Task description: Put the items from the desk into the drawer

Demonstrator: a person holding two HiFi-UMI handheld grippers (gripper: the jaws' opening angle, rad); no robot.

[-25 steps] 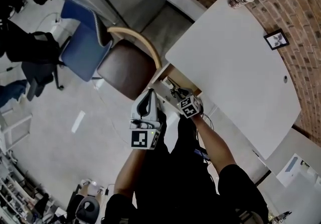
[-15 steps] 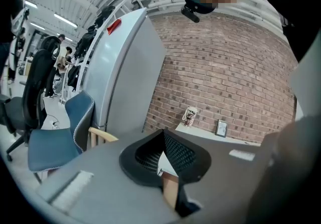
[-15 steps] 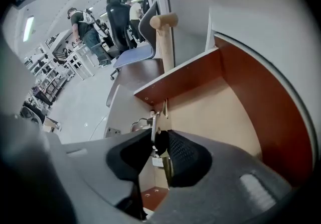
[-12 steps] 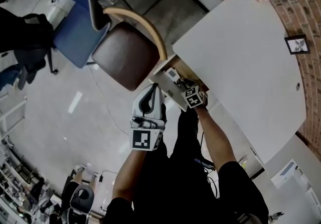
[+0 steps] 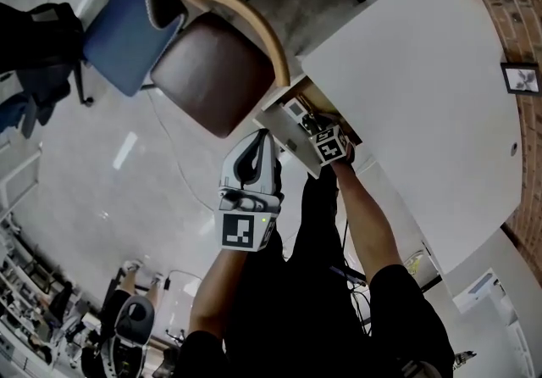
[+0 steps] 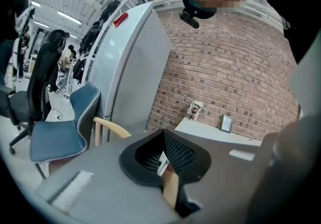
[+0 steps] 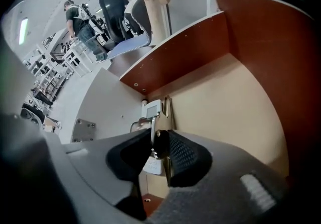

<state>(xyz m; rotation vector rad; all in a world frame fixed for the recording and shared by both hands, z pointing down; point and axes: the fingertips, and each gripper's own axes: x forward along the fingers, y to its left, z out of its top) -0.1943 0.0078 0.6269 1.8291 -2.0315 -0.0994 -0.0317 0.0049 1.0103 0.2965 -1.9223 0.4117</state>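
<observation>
The tool [image 7: 159, 135] points down into an open drawer [image 7: 235, 112] with a pale floor and red-brown wooden walls. Its two dark pads are drawn close on a small black-and-metal item [image 7: 161, 142], whose thin metal part sticks out past the tips; what kind of item it is is hard to tell. Beneath the item, along the drawer's left wall, lies a white device [image 7: 151, 109] with a little screen, partly hidden by the pads. Beyond a white panel [image 7: 103, 102] bearing a metal bracket [image 7: 85, 130] stand a pale wooden post [image 7: 152, 9], dark office chairs [image 7: 113, 9] and a person [image 7: 75, 17].
</observation>
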